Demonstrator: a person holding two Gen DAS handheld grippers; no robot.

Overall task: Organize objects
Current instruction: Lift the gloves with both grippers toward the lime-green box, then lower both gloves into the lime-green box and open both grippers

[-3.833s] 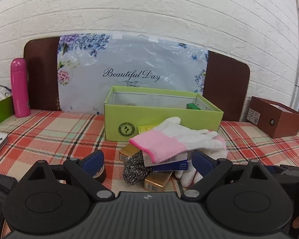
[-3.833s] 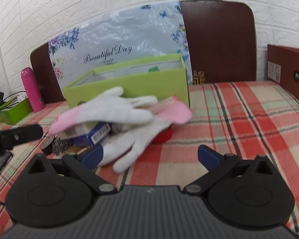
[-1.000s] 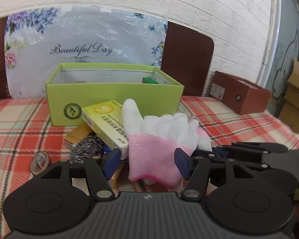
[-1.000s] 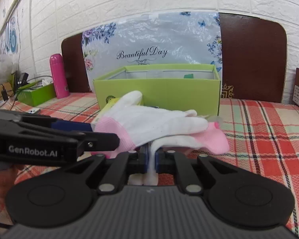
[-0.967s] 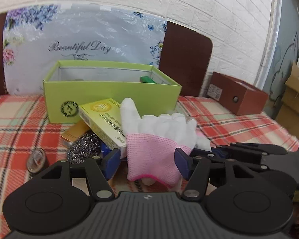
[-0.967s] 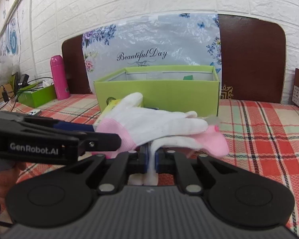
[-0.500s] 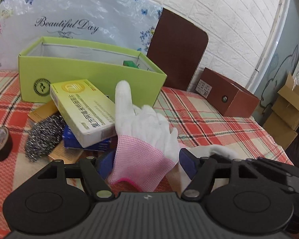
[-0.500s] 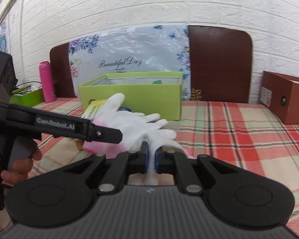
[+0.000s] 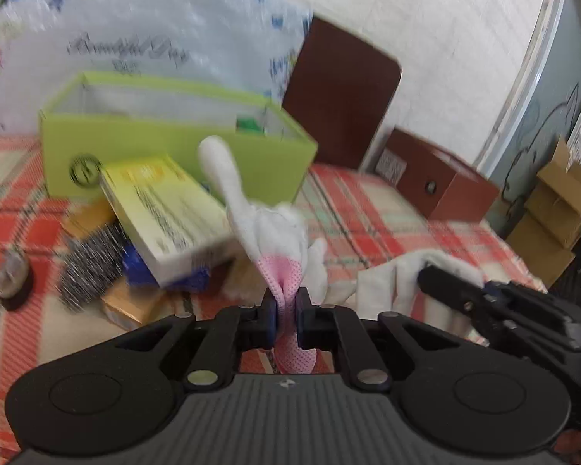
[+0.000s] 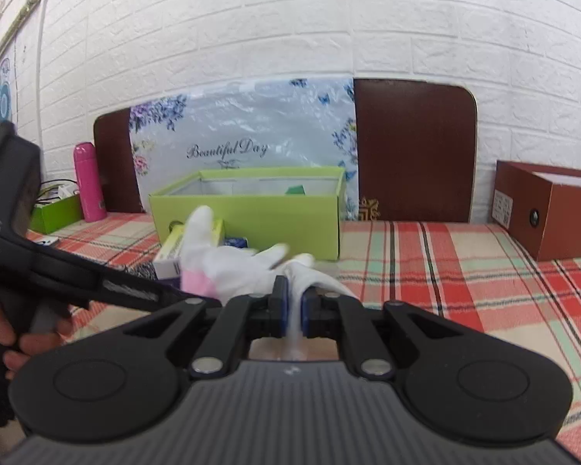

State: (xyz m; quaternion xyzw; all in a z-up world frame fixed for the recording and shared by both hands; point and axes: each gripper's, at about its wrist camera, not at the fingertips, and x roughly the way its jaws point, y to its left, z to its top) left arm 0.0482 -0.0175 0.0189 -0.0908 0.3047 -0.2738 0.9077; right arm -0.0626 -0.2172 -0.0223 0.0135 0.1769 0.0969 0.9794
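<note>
A lived-in home room — plaid tablecloth (image 10: 464, 255), white brick wall (image 10: 329, 31), pink flask (image 10: 89, 182).

A knitted cloth glove (image 9: 279, 232), white with a pink mesh-like cuff, is seen, and a 2nd white cloth glove (image 10: 310, 277) of the same soft, matt look. The grippers (image 9: 286, 312) (image 10: 293, 312) are made of matt black plastic with ribbed grey bodies and small shiny metal pins. The green box (image 10: 267, 217) looks like smooth matt cardboard, as does the brown box (image 10: 554, 213). A glossy printed carton (image 9: 166, 213) is shown beside a rough, wiry metal scourer (image 9: 93, 263). The tablecloth (image 10: 464, 271) is woven plaid cloth. The floral sheet (image 10: 244, 143) is shiny, crinkled plastic. The wall (image 10: 290, 19) is matt white textured brick.
</note>
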